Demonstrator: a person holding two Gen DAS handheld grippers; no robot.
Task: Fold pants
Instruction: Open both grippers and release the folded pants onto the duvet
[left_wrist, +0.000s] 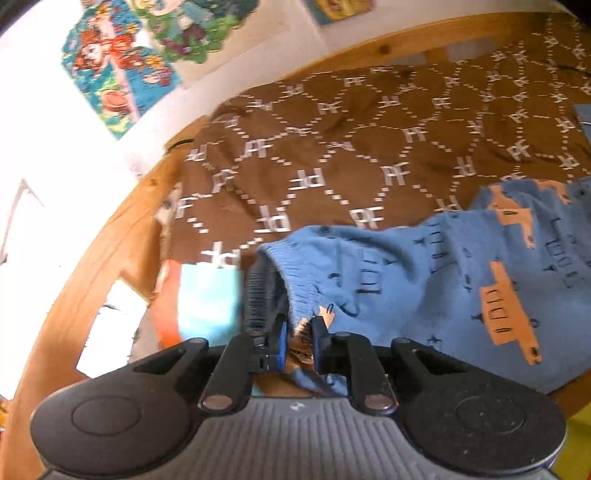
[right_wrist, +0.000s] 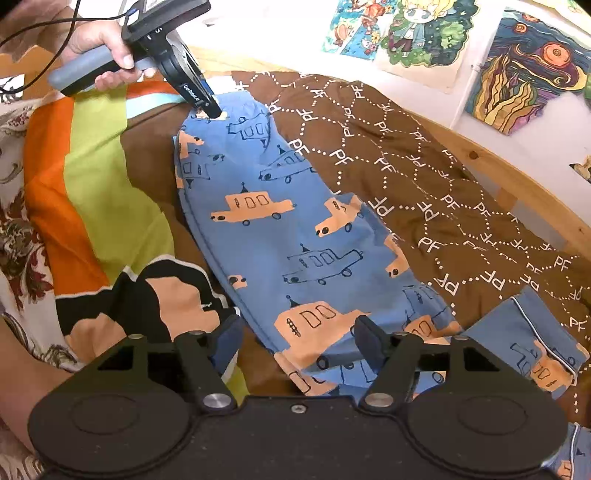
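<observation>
Left claw (left_wrist: 298, 334) is nearly closed and pinching the elastic waistband of the pants (left_wrist: 443, 280) — fabric is bunched between the pads, so I read that as a grip, w/ the waist end raised a bit off the bed. In the right wrist view the same claw (right_wrist: 214, 110) shows at the far end of the garment, a hand (right_wrist: 99, 51) on its handle.

Right claw (right_wrist: 299, 332) has its jaws spread wide, nothing pinched; its fingers straddle the cuff end of the pants (right_wrist: 295, 229) w/o pressing on it, as far as I can tell.

The pants — blue w/ orange cars — lie stretched long across the brown bedspread (right_wrist: 443, 192), nearer the bed's side where the striped blanket (right_wrist: 92, 166) sits, well apart from the wooden bed frame (right_wrist: 517, 173) by the wall. A second blue car-print piece (right_wrist: 532, 343) lies just beside the cuff end.

Progress, my read: legs look laid one over the other lengthwise, so the first fold seems done. Still left: bring waist to cuffs, maybe fold once more, then flatten. Roughly halfway.
</observation>
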